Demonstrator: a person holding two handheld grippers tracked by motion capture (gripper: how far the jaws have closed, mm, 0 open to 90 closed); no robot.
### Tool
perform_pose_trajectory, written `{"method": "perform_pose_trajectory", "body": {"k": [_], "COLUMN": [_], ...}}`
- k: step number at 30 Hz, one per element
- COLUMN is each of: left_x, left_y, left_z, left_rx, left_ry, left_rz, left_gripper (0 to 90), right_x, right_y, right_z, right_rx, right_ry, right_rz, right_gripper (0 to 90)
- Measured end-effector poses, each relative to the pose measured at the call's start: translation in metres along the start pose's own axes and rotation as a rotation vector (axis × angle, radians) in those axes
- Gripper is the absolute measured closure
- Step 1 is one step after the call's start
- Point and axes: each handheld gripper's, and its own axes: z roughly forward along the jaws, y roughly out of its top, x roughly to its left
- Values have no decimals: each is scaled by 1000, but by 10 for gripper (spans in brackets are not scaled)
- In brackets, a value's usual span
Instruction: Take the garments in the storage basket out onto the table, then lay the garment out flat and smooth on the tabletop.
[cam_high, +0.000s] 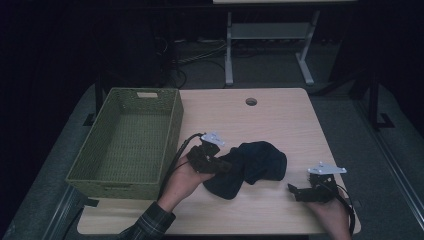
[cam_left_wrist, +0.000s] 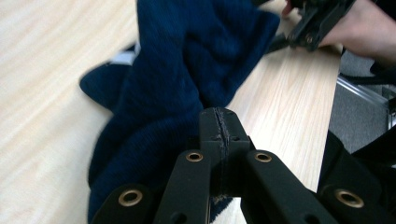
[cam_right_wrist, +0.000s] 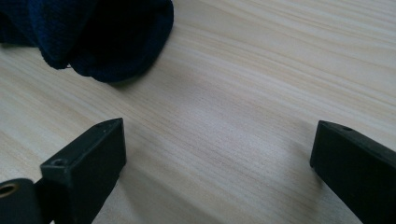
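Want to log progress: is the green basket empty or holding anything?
Empty: the green basket shows only its bare woven floor; the dark cloth lies outside on the table.
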Motion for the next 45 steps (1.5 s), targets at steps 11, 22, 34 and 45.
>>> {"method": "perform_pose_trajectory", "body": {"k": [11,22,34,45], "left_x": [-10,-4,0,2], "left_y": [-29,-55,-64,-66], "left_z": [27,52,63,63], "left_rx": [32,61,82,67], "left_ry": [-34,-44,3,-7], "left_rz": [-2,-40,-8,-24], "left_gripper": [894,894,900,900], "right_x": [0,0,1,12], "right_y": [0,0,-1,6], "right_z": [0,0,-1,-22], "right_rx": [-1,-1,-8,-68], "right_ry": [-1,-1,11,135], "right_rz": [-1,-3,-13,-15], "right_gripper": [33,33,81,185]}}
